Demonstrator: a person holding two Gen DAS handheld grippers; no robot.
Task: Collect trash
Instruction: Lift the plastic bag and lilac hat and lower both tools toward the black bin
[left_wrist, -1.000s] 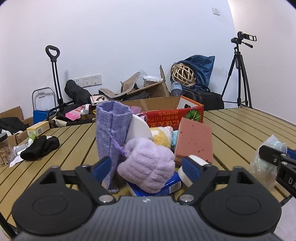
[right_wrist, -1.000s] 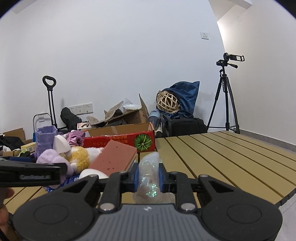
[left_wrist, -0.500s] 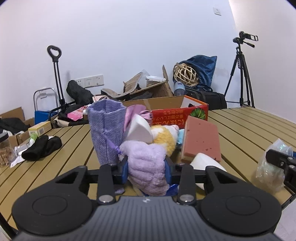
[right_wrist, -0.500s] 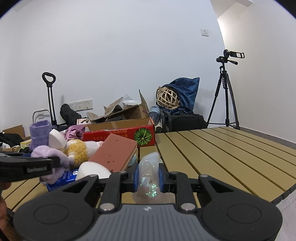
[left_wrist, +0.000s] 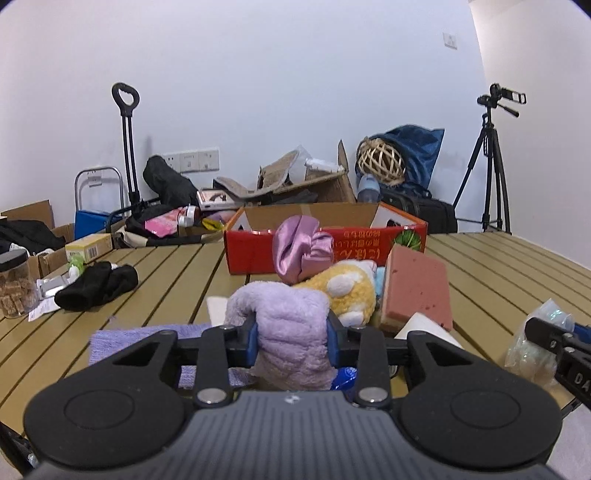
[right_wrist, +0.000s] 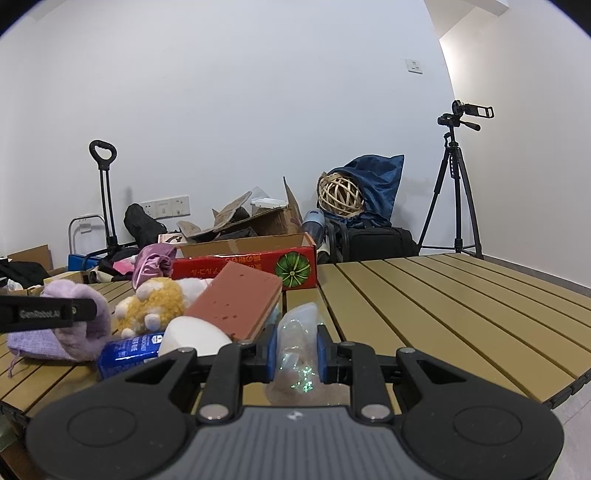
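Grippers, two, hand-held. Left gripper (left_wrist: 291, 338): blue pads pressed into a fluffy lilac cloth (left_wrist: 286, 314), which bulges above and below the pinch. Right gripper (right_wrist: 295, 356): pressed together on a crumpled clear plastic bag (right_wrist: 297, 343), its lower folds resting on the slatted wooden surface (right_wrist: 424, 306).

Around the left gripper: flat knitted purple pouch (left_wrist: 147, 341) lying on the slats beneath it; blue packet (right_wrist: 129, 349) just beside the cloth; white rounded object (right_wrist: 194, 336), kind unclear.

Behind these, one heap: yellow plush toy (left_wrist: 343, 291), pink satin cloth (left_wrist: 301, 251), reddish sponge block (left_wrist: 417, 290) leaning upright.

Further back: red cardboard box (left_wrist: 332, 242), open-topped, standing on the surface behind the heap. Black cloth (left_wrist: 96, 284) well apart to the left.

Step in hand, by judgement: pick-up, one item gripped on each side. Which container is meant for trash cannot be told; the bag looks a likely one, the red box another. Next move calls for lifting the lilac cloth free of the pouch and packet without dragging them, then carrying it to that container.
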